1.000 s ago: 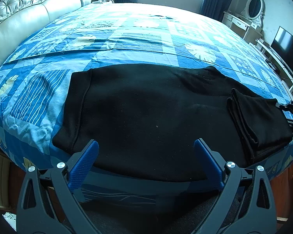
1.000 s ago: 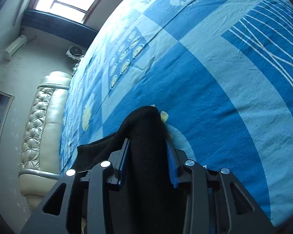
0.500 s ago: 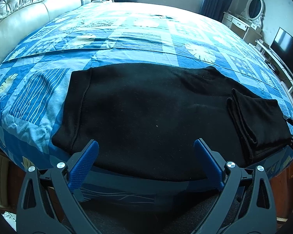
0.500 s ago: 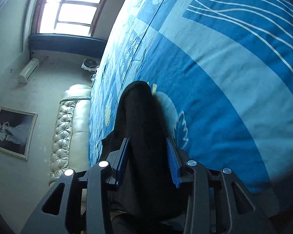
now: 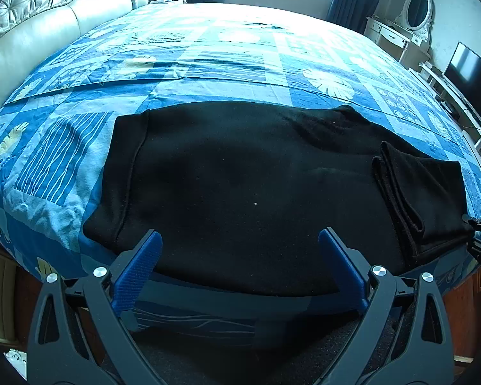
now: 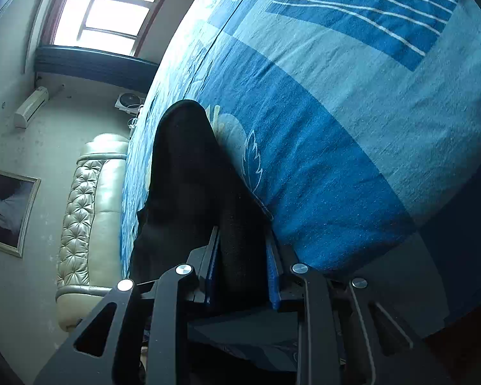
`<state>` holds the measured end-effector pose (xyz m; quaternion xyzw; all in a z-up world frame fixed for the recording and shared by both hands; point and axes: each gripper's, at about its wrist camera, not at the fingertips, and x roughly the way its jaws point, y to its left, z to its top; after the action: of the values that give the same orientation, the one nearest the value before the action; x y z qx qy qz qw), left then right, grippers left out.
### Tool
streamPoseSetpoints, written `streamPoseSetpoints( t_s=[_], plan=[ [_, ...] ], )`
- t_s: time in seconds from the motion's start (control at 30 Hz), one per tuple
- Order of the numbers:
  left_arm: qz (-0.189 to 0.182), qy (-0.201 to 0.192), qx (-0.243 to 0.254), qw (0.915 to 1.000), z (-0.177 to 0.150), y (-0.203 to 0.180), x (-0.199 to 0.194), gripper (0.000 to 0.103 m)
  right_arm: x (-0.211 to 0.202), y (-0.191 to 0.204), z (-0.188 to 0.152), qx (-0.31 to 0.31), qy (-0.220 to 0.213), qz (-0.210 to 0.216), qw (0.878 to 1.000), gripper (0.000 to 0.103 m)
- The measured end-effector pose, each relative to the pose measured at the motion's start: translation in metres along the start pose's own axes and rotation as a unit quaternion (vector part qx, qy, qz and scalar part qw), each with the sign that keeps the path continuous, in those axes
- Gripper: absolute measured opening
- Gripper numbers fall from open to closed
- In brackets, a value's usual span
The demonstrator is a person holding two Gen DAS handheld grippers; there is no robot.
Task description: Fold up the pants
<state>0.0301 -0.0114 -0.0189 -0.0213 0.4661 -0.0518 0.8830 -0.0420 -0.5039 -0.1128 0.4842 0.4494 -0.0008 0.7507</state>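
Black pants [image 5: 240,179] lie flat across the near part of the bed, waistband at the left, leg ends folded back over themselves at the right [image 5: 420,192]. My left gripper [image 5: 240,243] is open and empty, fingers spread just above the pants' near edge. My right gripper [image 6: 240,256] is shut on the black pants fabric [image 6: 189,166] at the bed's edge, and it shows in the left wrist view [image 5: 479,240] at the far right by the folded leg ends.
The bed has a blue patterned sheet [image 5: 208,64] and a tufted cream headboard [image 5: 48,19] at the left. A white dresser with an oval mirror [image 5: 413,6] and a TV [image 5: 471,86] stand at the right. Windows are at the back.
The right gripper, still shut on the fabric, has tilted and drawn back toward the bed's edge, out to the far right. The left gripper has not moved.
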Motion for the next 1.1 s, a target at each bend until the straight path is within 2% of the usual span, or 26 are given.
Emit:
streamPoseSetpoints(
  t_s=[0.1,0.17,0.27,0.33,0.4,0.43,0.53,0.6,0.73,0.8,0.87,0.93,1.0,1.1],
  plan=[
    [0.001,-0.001,0.001,1.0,0.0,0.001,-0.001,0.098,-0.005,0.009,0.0,-0.009,-0.01,-0.007,1.0,0.03],
    [0.001,-0.005,0.0,1.0,0.0,0.002,-0.004,0.098,-0.013,0.021,0.004,-0.021,-0.019,-0.035,0.999,0.032],
    [0.002,-0.014,-0.002,0.9999,0.002,0.004,-0.008,0.098,-0.033,0.051,0.006,-0.052,-0.081,-0.097,0.991,0.032],
    [0.002,-0.015,-0.004,0.9999,0.003,0.005,-0.009,0.098,-0.036,0.074,-0.001,-0.063,-0.098,-0.077,0.99,0.032],
    [0.002,-0.011,-0.007,0.9999,0.003,0.006,-0.007,0.098,-0.024,0.098,-0.014,-0.075,-0.076,-0.039,0.994,0.037],
    [0.002,-0.009,-0.009,0.9999,0.004,0.006,-0.006,0.098,-0.012,0.106,-0.022,-0.08,-0.05,-0.013,0.995,0.04],
    [0.0,-0.008,-0.009,0.9999,0.004,0.007,-0.006,0.098,0.035,0.13,-0.049,-0.079,0.04,0.055,0.995,0.04],
    [0.001,-0.012,-0.008,0.9999,0.004,0.008,-0.007,0.098,0.065,0.139,-0.066,-0.077,0.084,0.079,0.99,0.04],
    [-0.005,-0.009,-0.011,0.9999,0.007,0.014,-0.007,0.098,0.103,0.145,-0.089,-0.092,0.138,0.066,0.984,0.04],
    [-0.009,-0.009,-0.01,0.9999,0.011,0.02,-0.006,0.098,0.111,0.143,-0.092,-0.095,0.14,0.05,0.984,0.04],
    [-0.02,-0.008,-0.007,0.9997,0.018,0.029,-0.008,0.098,0.113,0.143,-0.09,-0.097,0.148,0.053,0.983,0.04],
    [-0.053,-0.005,-0.014,0.9985,0.028,0.048,-0.01,0.098,0.108,0.135,-0.092,-0.089,0.149,0.062,0.983,0.04],
    [-0.1,0.001,-0.05,0.9937,0.037,0.075,-0.01,0.098,0.108,0.132,-0.094,-0.091,0.145,0.064,0.983,0.04],
    [-0.167,0.0,-0.13,0.9773,0.048,0.127,-0.007,0.098,0.107,0.135,-0.093,-0.107,0.144,0.057,0.982,0.041]
  ],
)
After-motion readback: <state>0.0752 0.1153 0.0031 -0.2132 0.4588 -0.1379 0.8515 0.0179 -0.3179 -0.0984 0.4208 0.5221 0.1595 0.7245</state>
